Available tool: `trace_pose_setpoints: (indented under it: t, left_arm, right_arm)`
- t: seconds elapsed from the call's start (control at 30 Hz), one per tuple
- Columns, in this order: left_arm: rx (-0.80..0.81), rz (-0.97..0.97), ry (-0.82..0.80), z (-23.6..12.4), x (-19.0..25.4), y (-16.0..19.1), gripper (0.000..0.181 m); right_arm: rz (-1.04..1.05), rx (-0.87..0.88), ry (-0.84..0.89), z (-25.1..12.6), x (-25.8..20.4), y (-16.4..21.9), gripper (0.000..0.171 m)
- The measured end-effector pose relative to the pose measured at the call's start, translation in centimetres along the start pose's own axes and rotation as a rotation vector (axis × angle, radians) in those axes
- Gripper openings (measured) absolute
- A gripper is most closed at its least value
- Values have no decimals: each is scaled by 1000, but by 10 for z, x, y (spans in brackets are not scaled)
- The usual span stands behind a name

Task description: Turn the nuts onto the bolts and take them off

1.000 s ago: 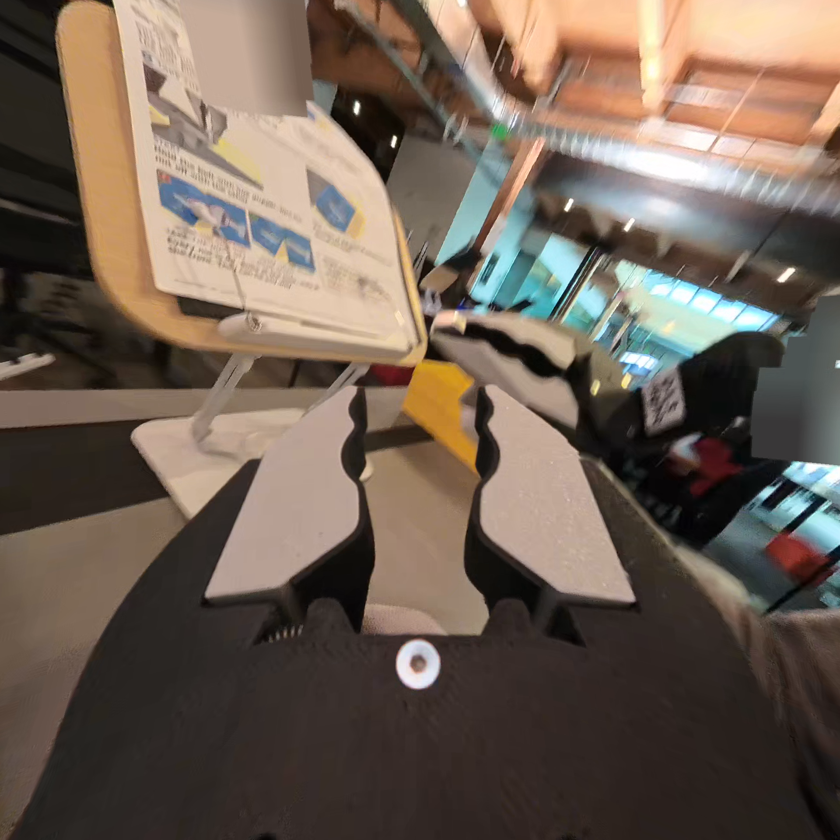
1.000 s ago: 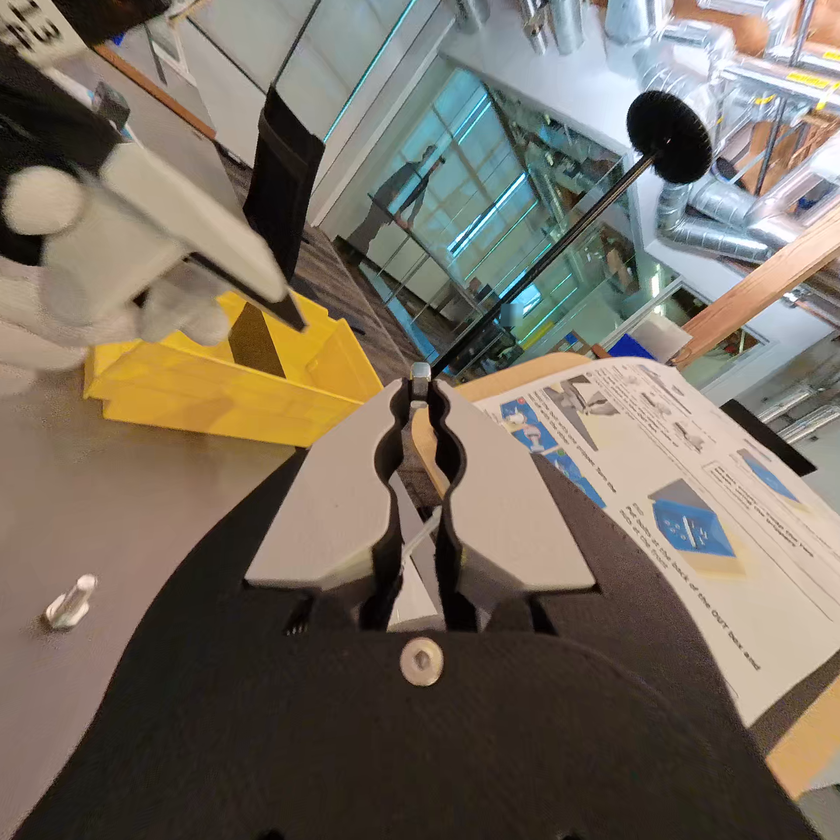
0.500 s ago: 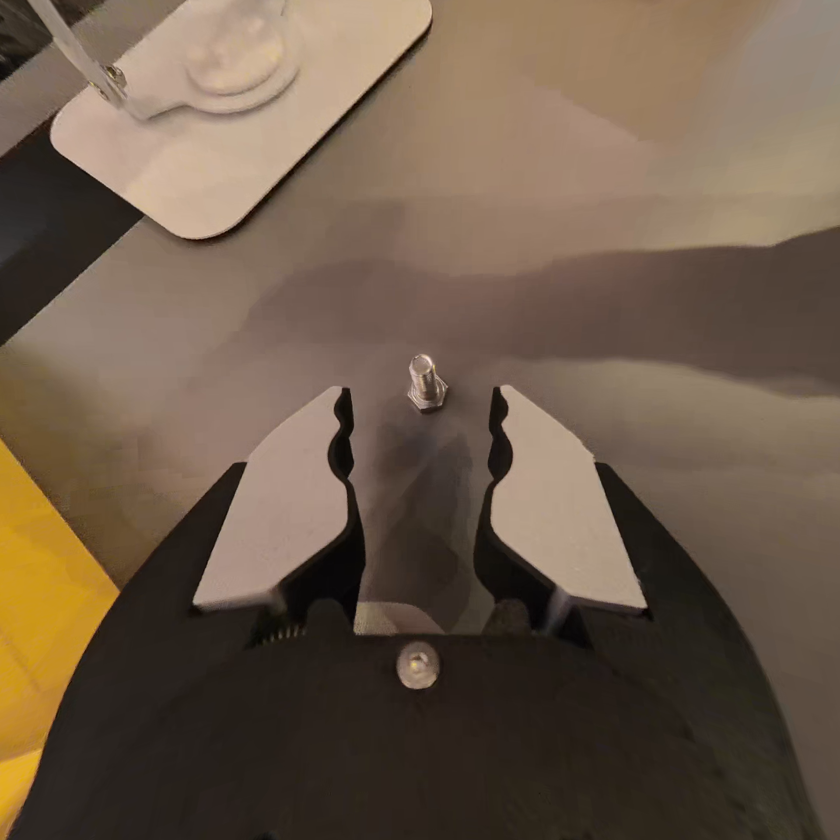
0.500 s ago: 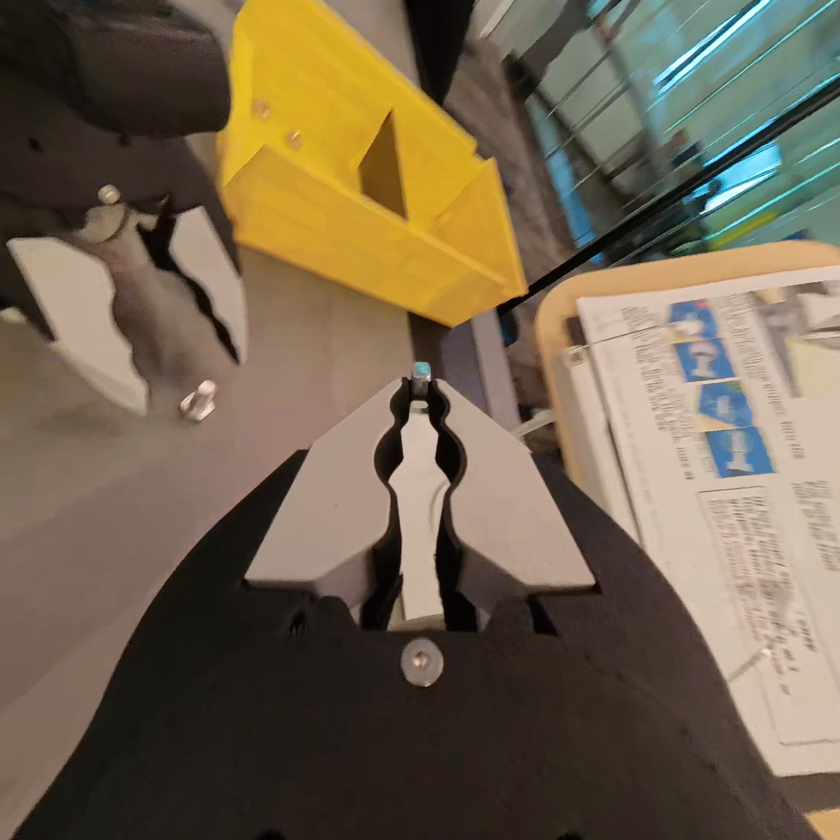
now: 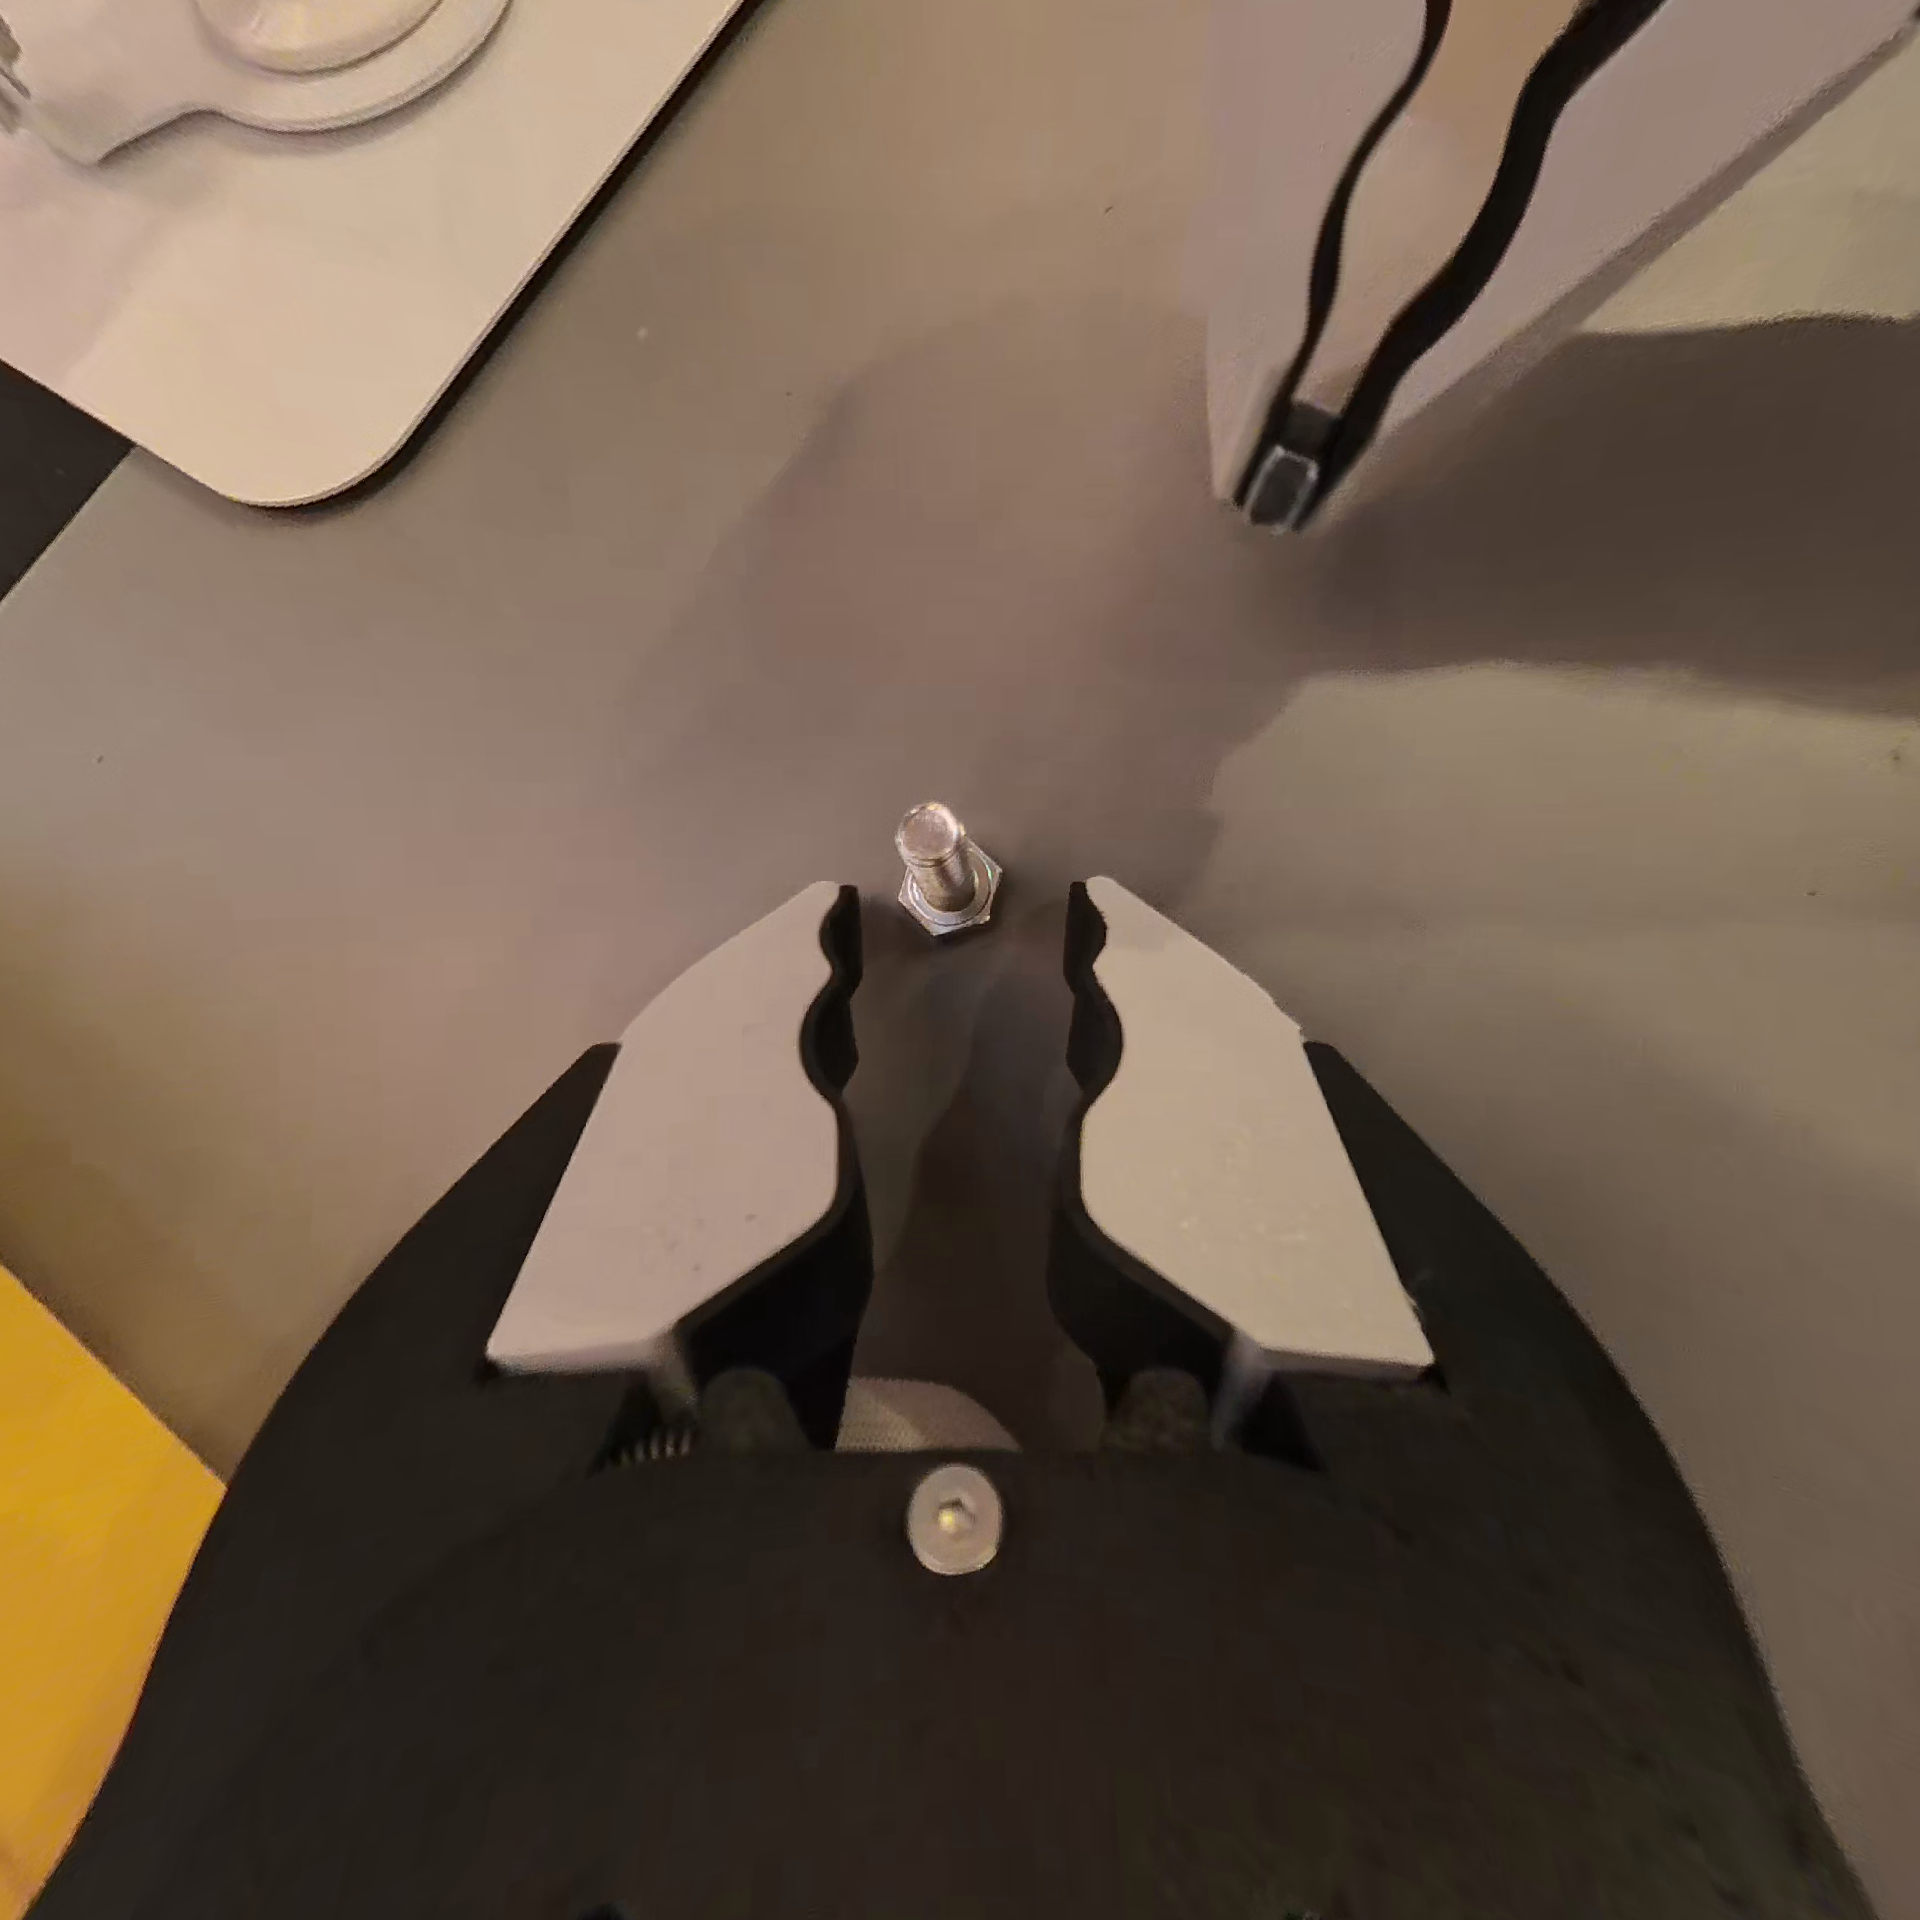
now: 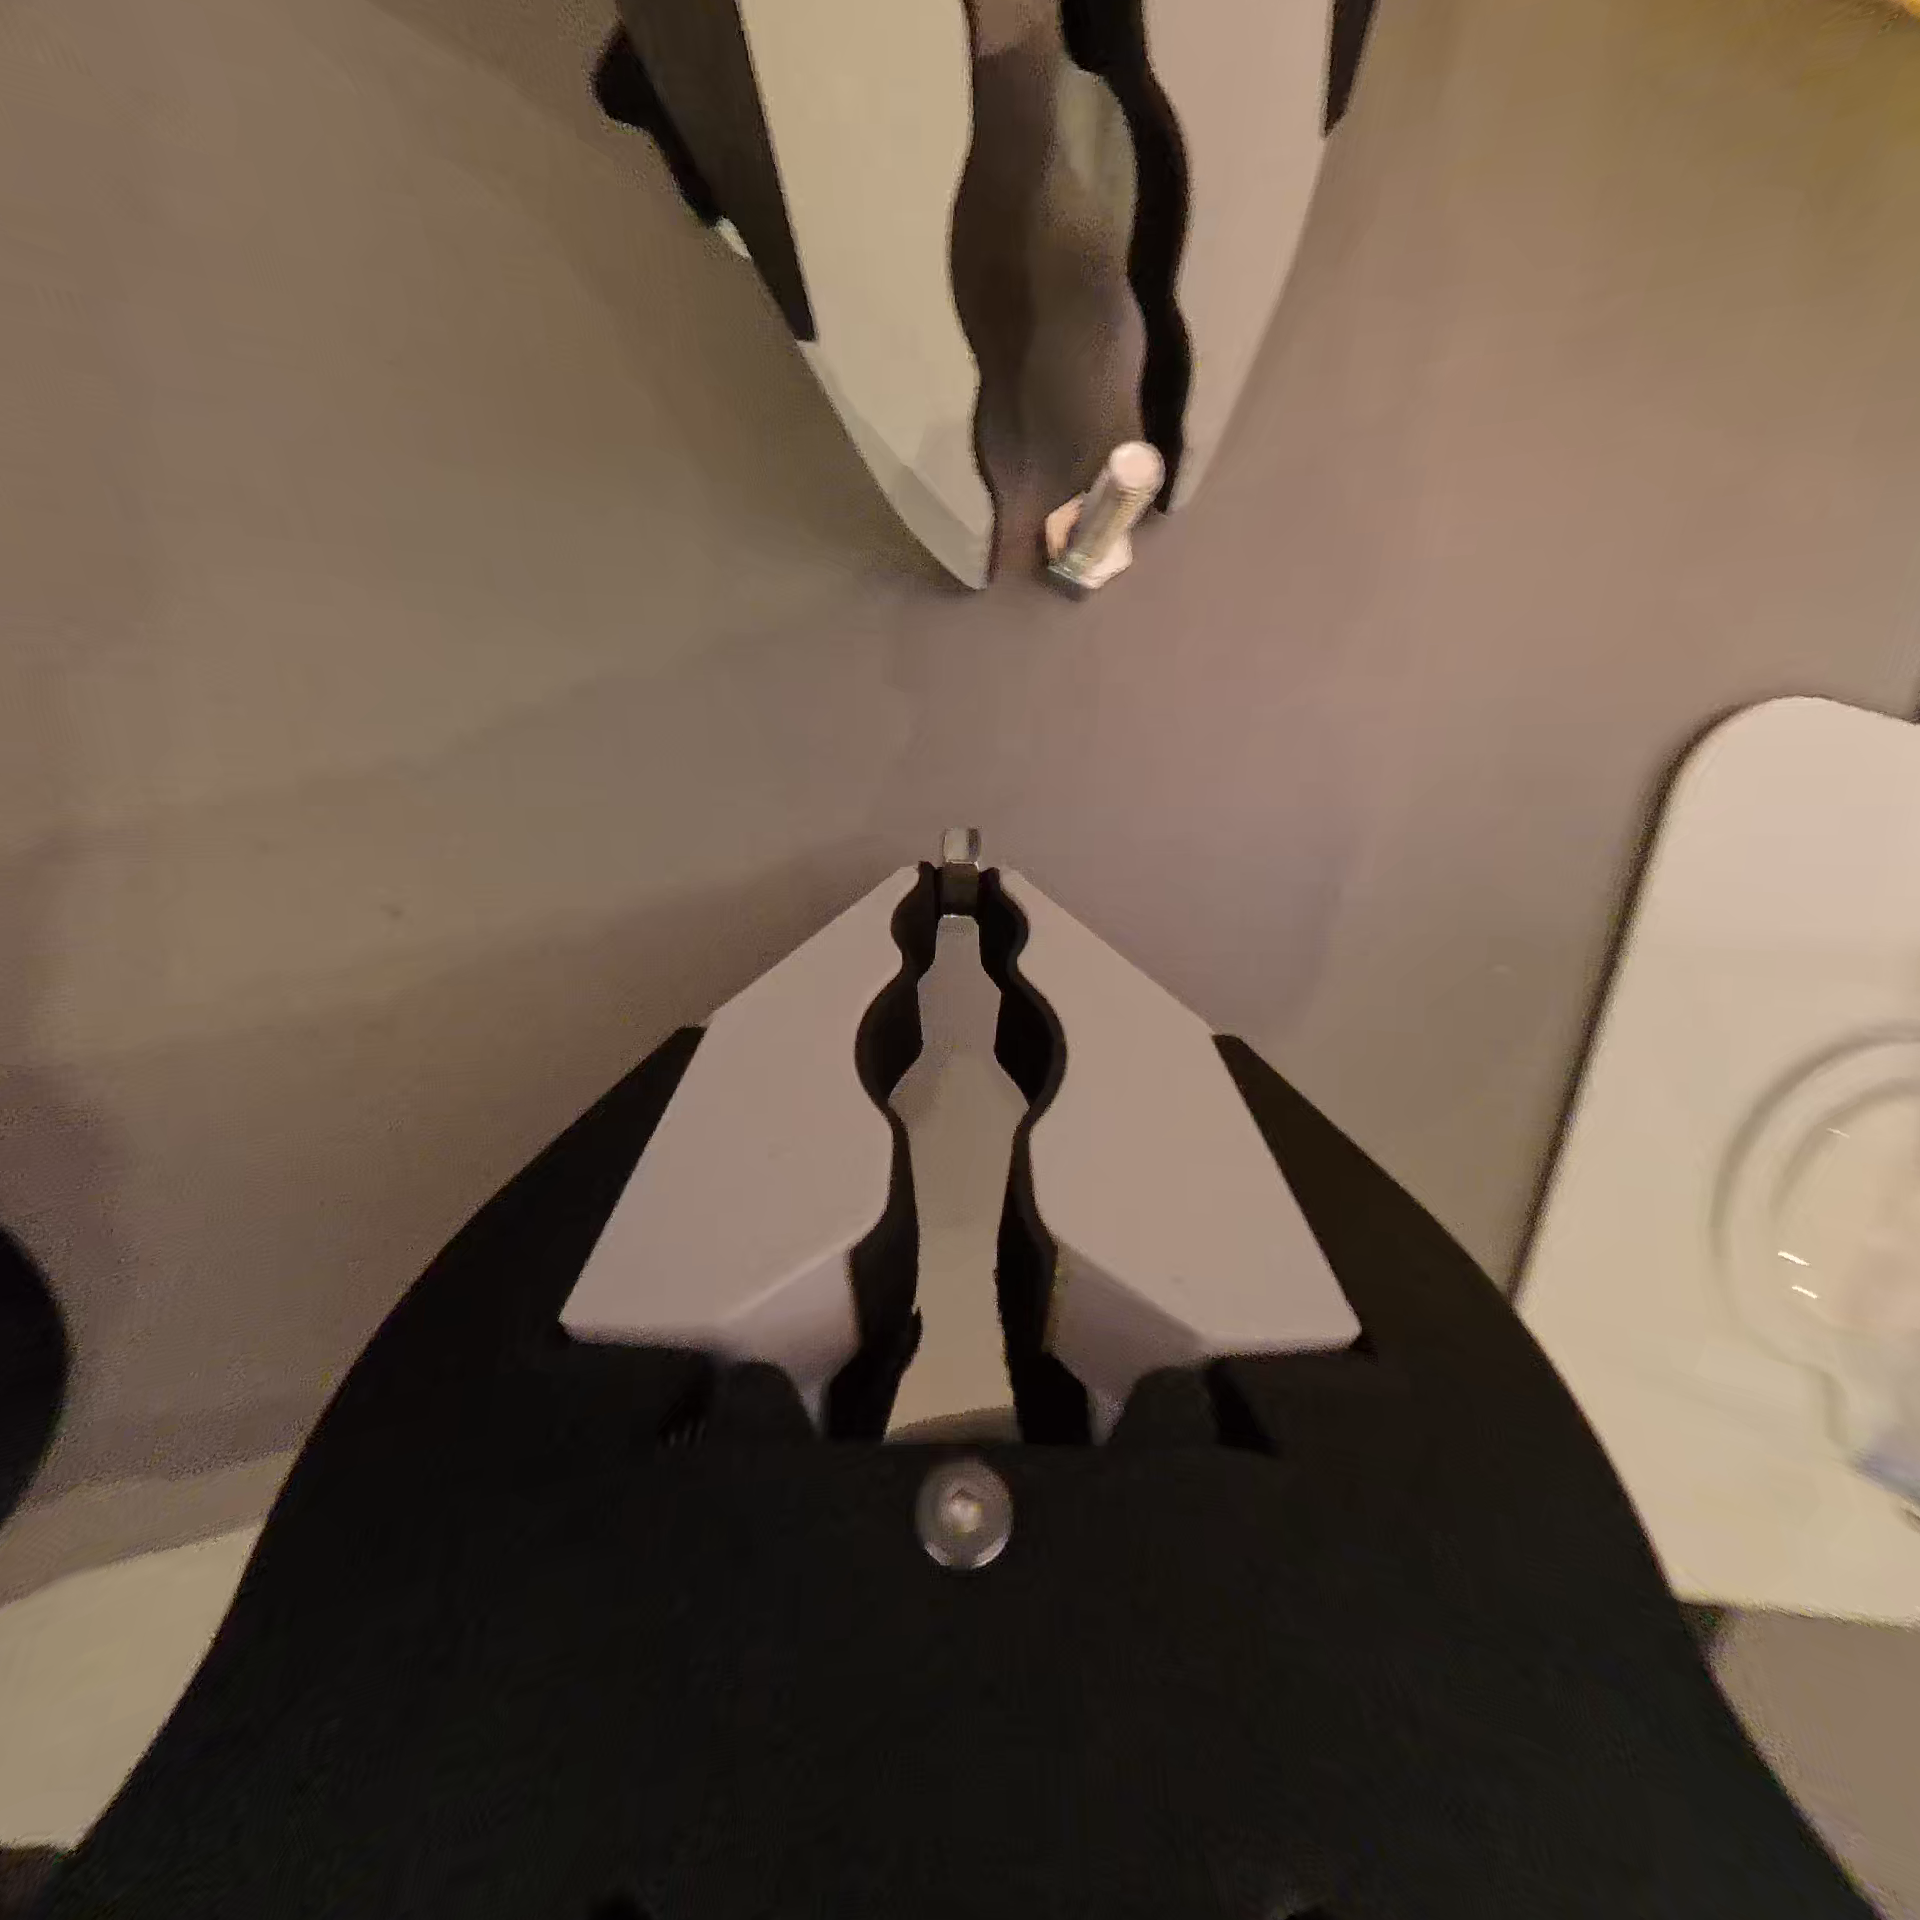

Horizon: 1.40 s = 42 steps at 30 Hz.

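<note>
A silver bolt [image 5: 943, 883] stands on its hex head on the grey table [image 5: 520, 727], thread end up. My left gripper [image 5: 961, 899] is open, pointing down, its fingertips on either side of the bolt and just short of it. My right gripper [image 6: 960, 875] is shut on a small metal nut [image 6: 959, 847] pinched at its fingertips. In the left wrist view the right gripper [image 5: 1283, 488] hangs over the table at the upper right with the nut [image 5: 1285, 483] in its tips. In the right wrist view the bolt [image 6: 1101, 520] and the left gripper [image 6: 1081, 540] show at the top.
The white base plate of a document stand [image 5: 260, 260] lies at the upper left of the left wrist view, and at the right of the right wrist view [image 6: 1714, 1143]. A yellow bin corner [image 5: 73, 1507] shows at the lower left. The gap from one gripper's tips to the other's is roughly 8 cm.
Both grippers tipped from looking across the room down to the table. The left gripper came down around the bolt. The right gripper, still holding the nut, moved in beside it.
</note>
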<state>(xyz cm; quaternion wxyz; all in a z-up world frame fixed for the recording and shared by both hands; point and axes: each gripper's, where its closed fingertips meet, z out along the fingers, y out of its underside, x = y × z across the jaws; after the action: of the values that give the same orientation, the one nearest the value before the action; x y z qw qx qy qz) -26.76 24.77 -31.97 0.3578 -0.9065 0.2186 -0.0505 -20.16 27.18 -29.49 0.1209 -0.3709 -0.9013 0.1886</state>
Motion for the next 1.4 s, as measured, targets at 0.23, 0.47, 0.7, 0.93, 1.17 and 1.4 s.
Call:
trace_pose_setpoints:
  t: [0.23,0.47,0.7,0.93,1.17,1.4]
  left_arm:
    - [2,6,0,1,0,-1,23]
    - [4,16,-4,2,0,-2,18]
    - [3,18,-2,3,0,-2,18]
    - [4,16,-2,3,0,-2,18]
    - [4,17,-6,3,0,-2,18]
    - [5,16,10,3,1,-2,18]
  right_arm:
    - [-1,-101,-44,16,-8,13,6]
    - [19,-101,-63,21,-13,11,6]
    - [23,-86,-51,21,-13,10,17]
    - [47,135,107,-4,10,-34,21]
    - [39,157,149,26,26,-54,17]
    - [88,216,108,29,27,-58,15]
